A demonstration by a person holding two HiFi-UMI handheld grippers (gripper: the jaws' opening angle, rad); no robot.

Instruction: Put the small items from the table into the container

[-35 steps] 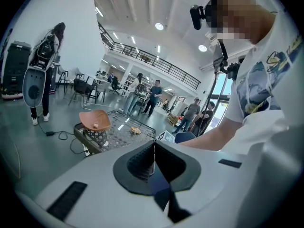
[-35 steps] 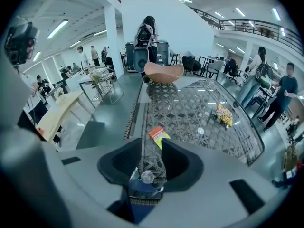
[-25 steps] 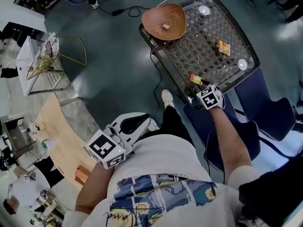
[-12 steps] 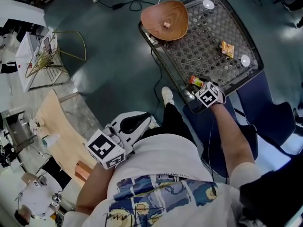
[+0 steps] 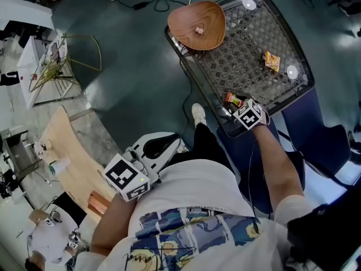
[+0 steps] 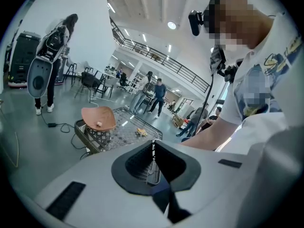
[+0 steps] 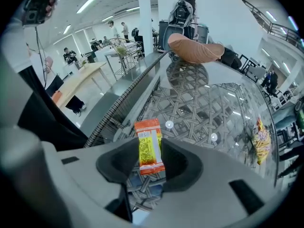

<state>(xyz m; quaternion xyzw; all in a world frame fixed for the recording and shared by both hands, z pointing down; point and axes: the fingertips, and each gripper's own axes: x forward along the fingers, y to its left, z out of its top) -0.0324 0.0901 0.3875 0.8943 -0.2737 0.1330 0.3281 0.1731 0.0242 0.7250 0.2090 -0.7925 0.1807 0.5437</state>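
Sachet (image 7: 148, 136) is flanked, ungripped, by closing jaws of R gripper (image 7: 150, 148). Jaws of L gripper (image 6: 153, 145) are pressed together, empty.

**Small print and covered ends**

In the head view, the right gripper (image 7: 151, 156) hides its own fingertips and the near end of the orange sachet (image 7: 149, 145) under its marker cube (image 5: 250, 114). Its jaws are closing with the sachet between them. The sachet's print is too blurred to read. The pale morsel (image 5: 198, 31) in the wooden bowl (image 5: 186, 20) is too small to name, as are two round discs (image 5: 246, 4) on the table (image 5: 186, 61). The second packet (image 7: 261, 139) smears near the right gripper view's rim.
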